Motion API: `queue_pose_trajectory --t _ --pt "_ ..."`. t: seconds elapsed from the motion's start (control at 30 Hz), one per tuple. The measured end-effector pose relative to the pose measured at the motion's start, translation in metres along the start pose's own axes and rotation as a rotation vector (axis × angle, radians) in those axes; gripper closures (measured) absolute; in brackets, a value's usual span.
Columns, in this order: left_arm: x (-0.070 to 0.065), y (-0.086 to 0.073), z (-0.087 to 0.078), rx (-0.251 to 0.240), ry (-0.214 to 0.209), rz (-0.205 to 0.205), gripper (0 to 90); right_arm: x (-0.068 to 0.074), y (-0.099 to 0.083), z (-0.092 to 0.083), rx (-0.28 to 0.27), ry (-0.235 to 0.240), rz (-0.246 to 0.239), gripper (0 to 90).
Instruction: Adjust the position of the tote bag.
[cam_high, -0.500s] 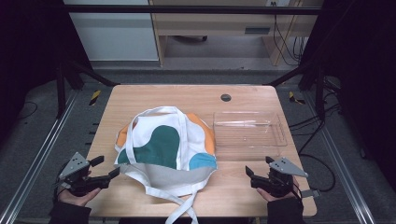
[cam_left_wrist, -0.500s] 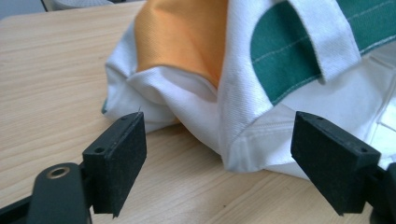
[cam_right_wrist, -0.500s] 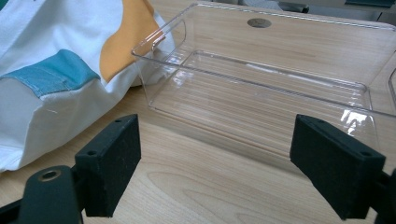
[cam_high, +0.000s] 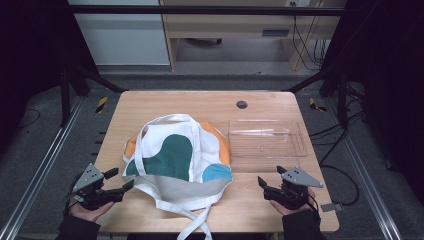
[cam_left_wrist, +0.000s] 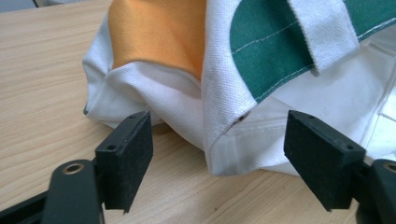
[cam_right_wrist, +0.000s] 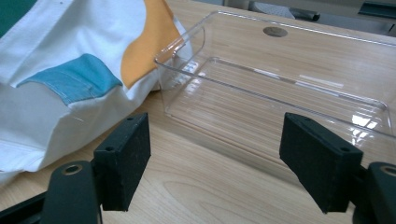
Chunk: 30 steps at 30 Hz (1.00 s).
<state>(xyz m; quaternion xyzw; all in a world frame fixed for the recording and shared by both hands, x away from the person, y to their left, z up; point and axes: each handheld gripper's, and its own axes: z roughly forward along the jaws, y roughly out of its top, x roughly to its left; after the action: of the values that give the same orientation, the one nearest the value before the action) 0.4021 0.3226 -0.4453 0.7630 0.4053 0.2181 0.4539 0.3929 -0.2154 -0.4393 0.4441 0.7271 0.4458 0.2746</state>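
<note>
A white cloth tote bag (cam_high: 177, 160) with green, orange and blue patches lies crumpled on the wooden table (cam_high: 200, 105), its straps trailing over the near edge. My left gripper (cam_high: 120, 184) is open at the bag's near left corner, jaws pointing at the bag. In the left gripper view the bag's corner (cam_left_wrist: 233, 126) sits just beyond the open left gripper (cam_left_wrist: 217, 154), untouched. My right gripper (cam_high: 270, 181) stands open to the right of the bag, in front of a clear plastic tray (cam_high: 266, 140). The right gripper view shows the tray (cam_right_wrist: 280, 93) ahead of the empty right gripper (cam_right_wrist: 215, 158).
A small dark round hole (cam_high: 242, 104) marks the table's far side. Black frame rails run along both sides of the table. A desk and cables stand beyond the far edge. Bare wood lies between the bag and my right gripper.
</note>
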Motion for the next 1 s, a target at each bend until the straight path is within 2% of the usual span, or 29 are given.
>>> queue_pose_trajectory --t 0.33,0.57,0.67,1.0 --pt "0.0 -0.001 0.001 -0.011 -0.002 -0.002 34.7 0.014 0.01 0.003 -0.01 0.044 -0.016 31.3" --pt "0.0 -0.001 0.002 -0.013 0.002 -0.007 46.6 0.021 0.014 0.006 -0.007 0.063 -0.025 33.9" --pt "-0.001 -0.002 0.004 -0.012 0.025 -0.005 52.2 0.025 0.016 0.007 -0.012 0.072 -0.027 36.2" --pt "-0.001 -0.003 0.009 -0.004 0.039 -0.022 67.1 0.04 0.022 0.014 -0.012 0.118 -0.048 42.5"
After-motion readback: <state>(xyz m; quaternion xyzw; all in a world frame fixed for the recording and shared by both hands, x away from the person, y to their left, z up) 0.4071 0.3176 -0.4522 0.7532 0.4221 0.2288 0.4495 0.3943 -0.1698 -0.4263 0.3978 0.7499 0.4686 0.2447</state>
